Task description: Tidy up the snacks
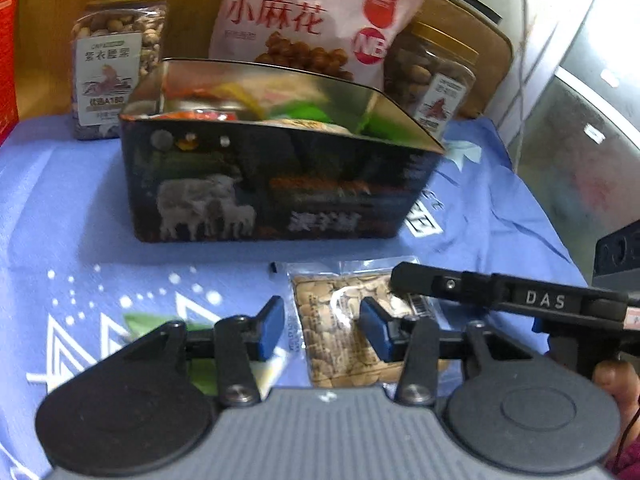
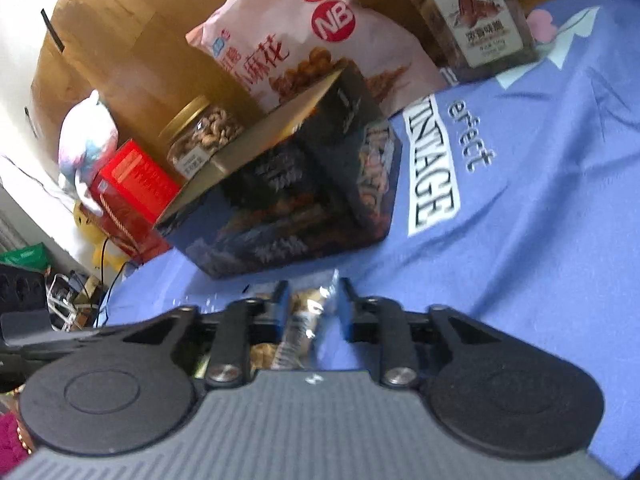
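A clear snack packet of pale brown pieces lies on the blue printed cloth, just in front of a dark open tin that holds several wrapped snacks. My left gripper hovers over the packet, open, with its blue pads either side of the packet and not pressing it. One black finger of the right gripper reaches in from the right onto the packet's far right corner. In the right wrist view my right gripper is shut on the packet, which is crumpled between the pads, with the tin close ahead.
Behind the tin stand a pink snack bag and two gold-lidded nut jars, against a brown cardboard box. A red box and cables sit past the cloth's left edge. A person's hand shows at the right.
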`<state>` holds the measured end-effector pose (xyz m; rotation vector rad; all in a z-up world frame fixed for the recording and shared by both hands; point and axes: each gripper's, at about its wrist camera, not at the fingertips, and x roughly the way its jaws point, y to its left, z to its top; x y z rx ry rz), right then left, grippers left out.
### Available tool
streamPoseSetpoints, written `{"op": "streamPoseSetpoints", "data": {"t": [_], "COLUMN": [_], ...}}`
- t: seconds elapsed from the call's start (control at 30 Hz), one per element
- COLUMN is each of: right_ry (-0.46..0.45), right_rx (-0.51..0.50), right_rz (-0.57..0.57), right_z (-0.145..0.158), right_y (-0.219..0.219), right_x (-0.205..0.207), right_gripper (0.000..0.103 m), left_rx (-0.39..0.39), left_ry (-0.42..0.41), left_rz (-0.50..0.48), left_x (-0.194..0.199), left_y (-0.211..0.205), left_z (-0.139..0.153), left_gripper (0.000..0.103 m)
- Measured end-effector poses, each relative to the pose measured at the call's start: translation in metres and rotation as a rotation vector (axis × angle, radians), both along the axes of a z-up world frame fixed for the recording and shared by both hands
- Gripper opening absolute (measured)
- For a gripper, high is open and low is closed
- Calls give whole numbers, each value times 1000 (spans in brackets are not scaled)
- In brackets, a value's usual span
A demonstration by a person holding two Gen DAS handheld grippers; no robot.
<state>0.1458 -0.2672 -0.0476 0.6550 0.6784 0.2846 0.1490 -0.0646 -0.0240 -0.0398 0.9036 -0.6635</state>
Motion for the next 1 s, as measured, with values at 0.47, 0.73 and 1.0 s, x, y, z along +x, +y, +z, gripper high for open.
{"op": "streamPoseSetpoints", "data": {"t": [0.47,0.73,1.0], "right_ry": [19,-4,-68], "right_rx": [299,296,607], "right_rz": [-136,-213,-213], "right_z": [-12,-11,-22], "right_y": [-26,-24,-56], "right_x": [-142,-178,-196], "right_gripper": [25,14,9], "left_rx": [-20,-23,-264], "left_ry": [-11,25,150], "left_rz": [-181,-208,-224], "left_x": [-90,-114,-105], "left_y": [-42,-48,-5], "left_z": [1,4,16], "left_gripper": [43,47,61]}}
